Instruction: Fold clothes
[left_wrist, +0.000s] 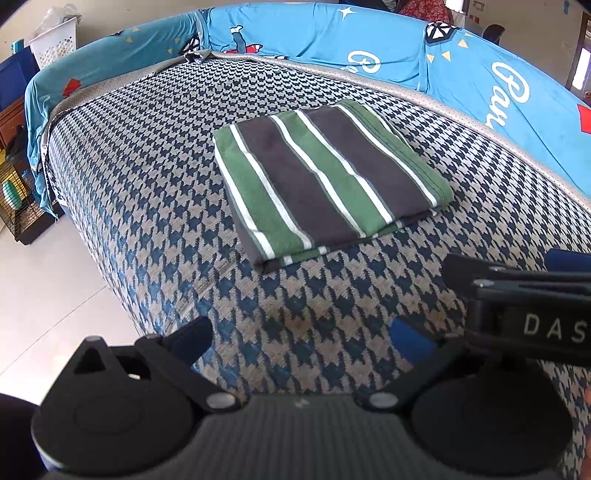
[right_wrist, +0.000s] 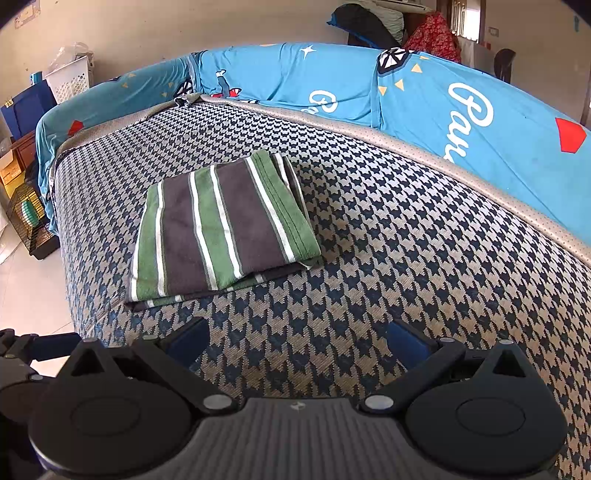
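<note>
A folded striped garment (left_wrist: 325, 177), banded in green, charcoal and white, lies flat on a blue-and-beige houndstooth sofa seat (left_wrist: 147, 184), its layers stacked into a neat rectangle with a lower layer peeking out along the near edge. From the left wrist camera it sits at about 12 o'clock, well ahead of the left gripper (left_wrist: 303, 338), whose blue-padded fingers (left_wrist: 410, 341) are spread wide over bare upholstery and hold nothing. The right gripper (right_wrist: 299, 341) is likewise spread wide and empty; from its camera the garment lies at about 11 o'clock, clear of both fingers. In the left view, the right gripper's black body, lettered "DAS", enters at about 3 o'clock, just beside the left tool. A dark piece of hardware at about 8 o'clock in the right view is probably the left gripper, though only its edge shows. A bright blue printed cover (right_wrist: 443, 107) drapes the sofa's back and armrest behind the seat. At about 10 o'clock, a white perforated basket (right_wrist: 70, 83) stands against the wall, and a wire cage (right_wrist: 31, 225) sits on the pale tiled floor (left_wrist: 37, 295) beside the sofa's end.
</note>
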